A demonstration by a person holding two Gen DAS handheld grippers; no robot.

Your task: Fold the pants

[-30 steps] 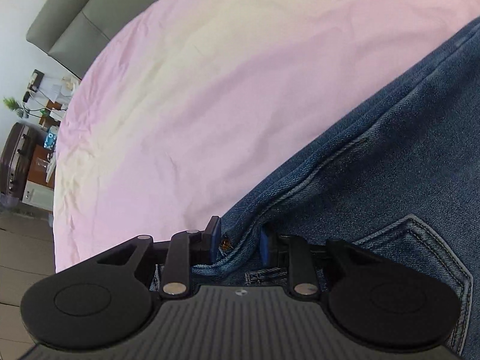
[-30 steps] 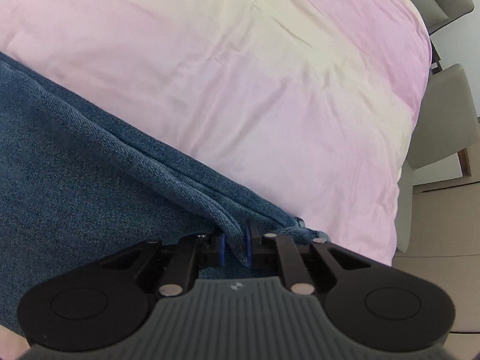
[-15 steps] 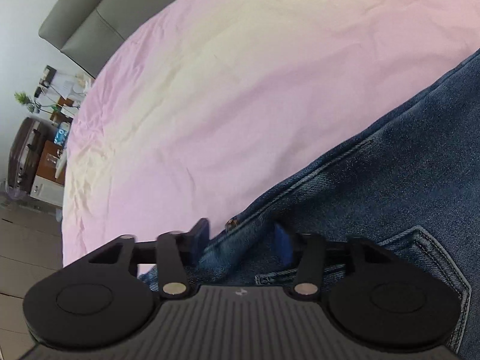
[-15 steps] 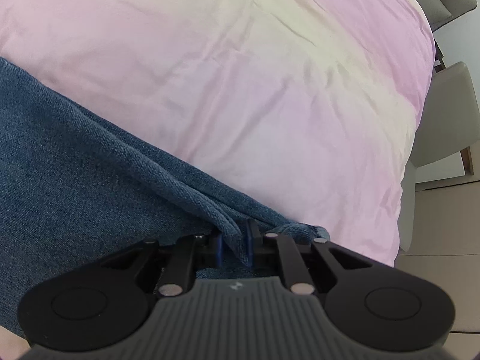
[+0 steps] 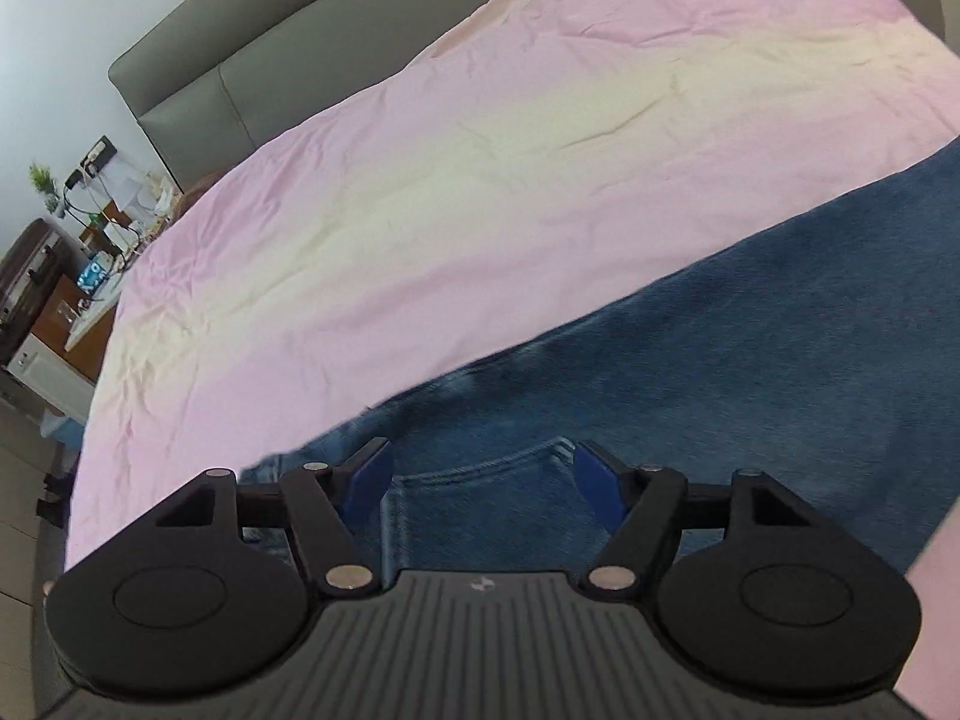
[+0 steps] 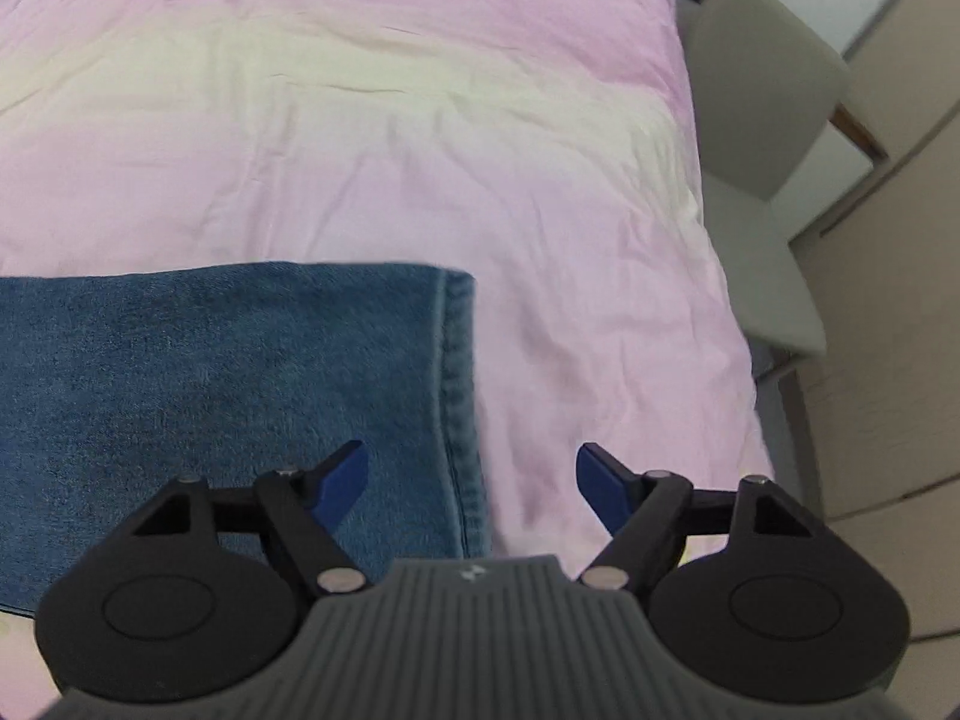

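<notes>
**Both tools off the jeans on the pink bed**

The bed (image 5: 480, 192), spread with a creased pink sheet, filled most of both views. Across its near side lay the jeans (image 5: 750, 360), dark blue denim spread flat on the sheet. No brand, label or readable writing showed on the denim or the bedding; only a small pale mark sat on the ribbed body of each tool, too small to make out.

The left tool (image 5: 480, 474) was pitched downward above the seat of the jeans, its blue pads spread wide with nothing pinched between them; a back pocket (image 5: 480, 498) with double stitching lay beneath the gap, clear of the pads. The right tool (image 6: 471, 477) also pointed steeply down, its jaws opening, straddling the hemmed leg end (image 6: 456, 408): one pad was over denim, the other over bare sheet, and neither pressed on the cloth.

Only the left wrist view showed the grey padded headboard (image 5: 240, 78) and, beyond the bed's far corner, a cluttered side cabinet (image 5: 72, 300) with a small green plant (image 5: 42, 180). Only the right wrist view showed the squared-off leg end, a grey chair (image 6: 762, 132) just beside the bed, and pale floor (image 6: 888, 390).
</notes>
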